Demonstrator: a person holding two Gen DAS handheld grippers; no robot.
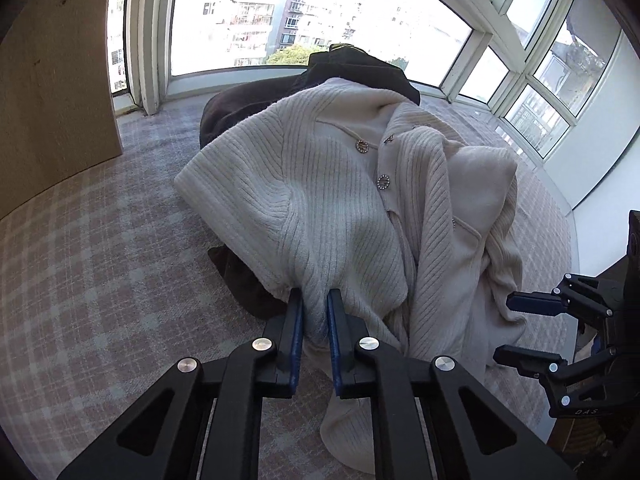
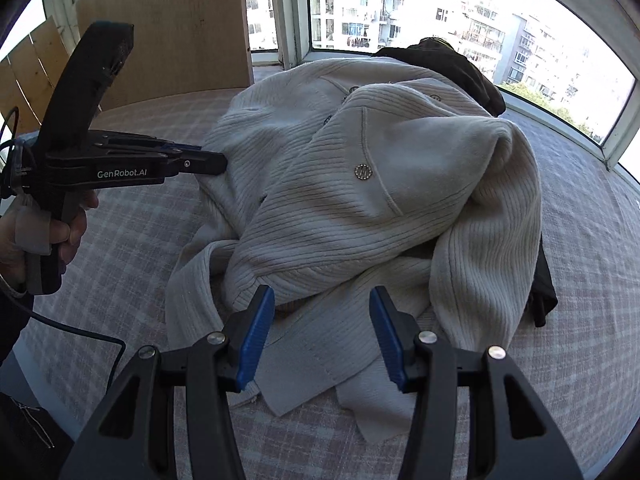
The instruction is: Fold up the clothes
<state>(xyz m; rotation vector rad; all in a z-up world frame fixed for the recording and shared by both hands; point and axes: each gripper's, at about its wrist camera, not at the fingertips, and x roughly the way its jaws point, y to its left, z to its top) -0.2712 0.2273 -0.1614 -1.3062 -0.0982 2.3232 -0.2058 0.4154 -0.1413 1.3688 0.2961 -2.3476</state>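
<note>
Left gripper (image 1: 316,300): clenched on a fold of the cream ribbed cardigan (image 1: 340,208), cloth pinched between its blue pads.
Right gripper (image 2: 322,300): jaws held apart above the cardigan's hem, nothing pressed between them.
Cardigan: heaped on a checked bedcover (image 1: 100,260), ring-shaped buttons (image 2: 362,171) seen on the front, draped over a dark brown garment (image 1: 248,104).
Writing: "GenRobot.AI" is read on the left gripper's side; "DAS" is seen on the right gripper's body.
Hand (image 2: 60,236): wrapped around the left gripper's handle.
Backdrop: windows (image 1: 300,12) facing apartment blocks.

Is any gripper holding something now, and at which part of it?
The left gripper is shut on the cream ribbed cardigan, pinching a fold of knit at its near lower edge. The right gripper is open above the cardigan and holds nothing.
</note>
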